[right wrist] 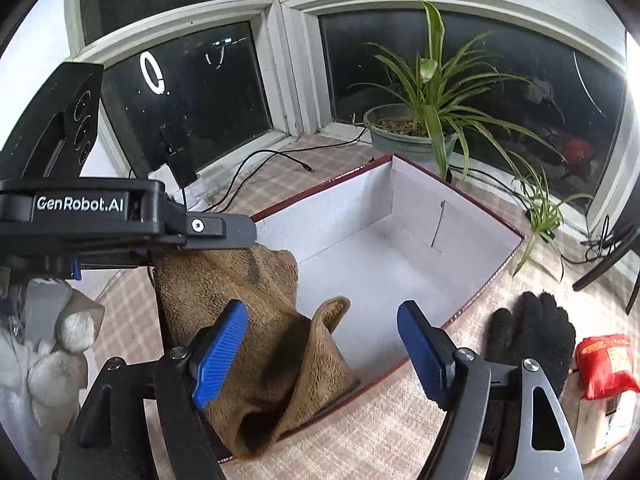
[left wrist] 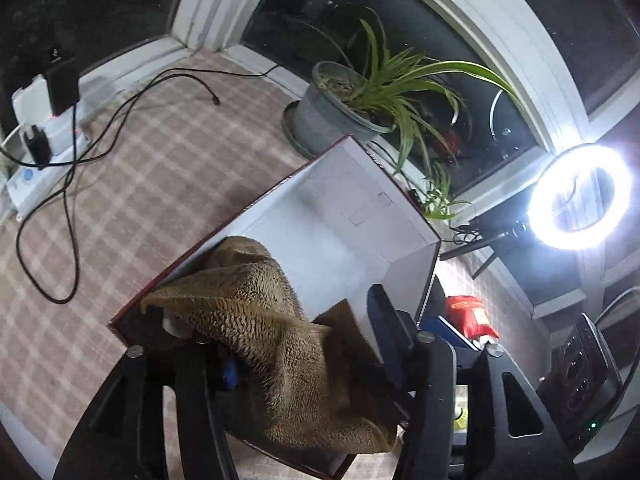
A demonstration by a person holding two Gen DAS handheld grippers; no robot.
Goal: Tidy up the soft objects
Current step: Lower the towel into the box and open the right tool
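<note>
Showing: one moment at a window-side worktop (right wrist: 384, 432) covered in a pale plaid cloth
Box: red-edged cardboard box (right wrist: 460, 240) with white inner walls, open at the top, standing on the worktop
Towel: brown terry towel (right wrist: 276, 344) — lying crumpled in the near-left corner of the box, one edge draped over the near wall
Right gripper (right wrist: 324, 352): jaws parted wide, blue pads clear of the cloth, poised just above the towel; nothing held
Left gripper (left wrist: 304, 360): seen from its own camera with the towel bunched between its fingers; jaws parted, no clear pinch on the cloth; from the right wrist view, reaching in over the left wall of the box
Hand: white-gloved hand (right wrist: 52, 344) beneath the left gripper
Glove: black knit glove (right wrist: 532, 336) flat on the worktop, just beside the right wall of the box
Packet: red-and-yellow packet (right wrist: 608, 364) right of the glove, apart from it
Background: potted spider plant (right wrist: 416, 128) behind the box at the dark window; lit ring lamp (left wrist: 580, 196); power strip (left wrist: 44, 160) with black cables
</note>
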